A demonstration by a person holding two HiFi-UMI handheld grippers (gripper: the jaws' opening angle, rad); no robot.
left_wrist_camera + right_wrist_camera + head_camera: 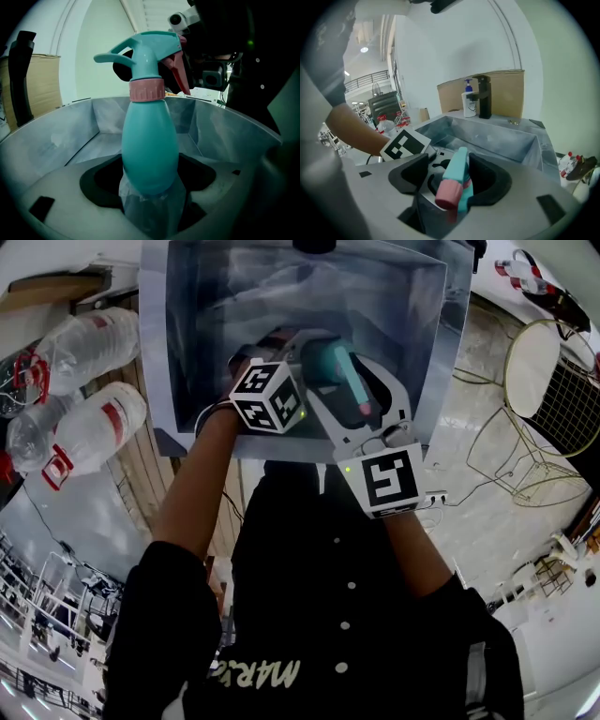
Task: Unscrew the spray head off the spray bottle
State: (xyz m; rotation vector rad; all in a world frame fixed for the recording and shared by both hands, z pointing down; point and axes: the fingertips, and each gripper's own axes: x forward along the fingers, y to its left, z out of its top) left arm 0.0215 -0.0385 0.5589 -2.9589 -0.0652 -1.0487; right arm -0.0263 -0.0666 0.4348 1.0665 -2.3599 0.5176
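Left gripper view: what is gripped there?

The spray bottle (150,150) is clasped low on its teal body by the left gripper (151,199). The jaws are clenched on it, and it is seen upright in that view.

Where is it held?

It is held over the steel sink (51,140), whose walls are seen behind it on both sides.

Has the spray head been taken off?

No. The spray head (152,49) is seated on the neck. The pink collar (146,90) is directly beneath it, and the pink trigger (180,70) hangs at its front.

What is shown of the right gripper (452,180)?

In the right gripper view it is set around the spray head, and the pink nozzle tip (449,194) is turned toward the camera. Its jaws are spread. The head lies close to one jaw cup and a gap is left to the other, so nothing is pinched.

Is anything else to be noted?

A black tap (483,96) and a white pump bottle (468,101) are seen at the sink's far edge. In the head view, plastic water bottles (80,390) lie to the left of the sink.
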